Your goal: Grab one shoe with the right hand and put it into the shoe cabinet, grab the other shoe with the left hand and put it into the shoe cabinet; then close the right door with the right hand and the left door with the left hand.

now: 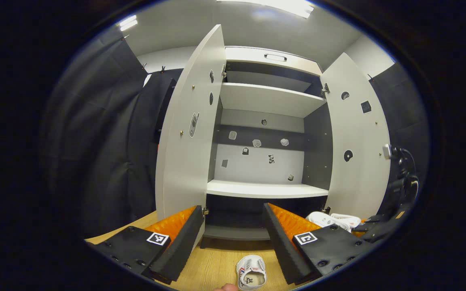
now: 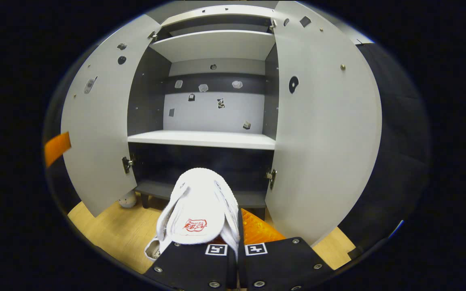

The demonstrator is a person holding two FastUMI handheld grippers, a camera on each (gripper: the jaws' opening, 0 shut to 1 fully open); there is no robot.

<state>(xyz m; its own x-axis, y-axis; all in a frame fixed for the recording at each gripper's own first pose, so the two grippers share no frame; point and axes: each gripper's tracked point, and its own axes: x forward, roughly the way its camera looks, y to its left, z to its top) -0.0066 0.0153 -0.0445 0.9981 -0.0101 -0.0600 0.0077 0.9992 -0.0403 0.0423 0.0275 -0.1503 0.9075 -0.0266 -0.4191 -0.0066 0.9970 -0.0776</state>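
1. my right gripper [image 2: 233, 242] is clamped on one white shoe [image 2: 200, 206], raised before the open shoe cabinet [image 2: 204, 139].
2. my left gripper [image 1: 233, 234] is spread apart above the other shoe [image 1: 251, 277] on the wooden floor [image 1: 212, 262].

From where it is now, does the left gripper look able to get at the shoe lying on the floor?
Probably yes: the left gripper is open, the floor shoe lies just below between its fingers, and nothing lies between them.

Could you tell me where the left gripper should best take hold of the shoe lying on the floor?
Probably by its side wall at the open collar, coming from above: the shoe lies sole-down with its opening facing up, just below the open left gripper.
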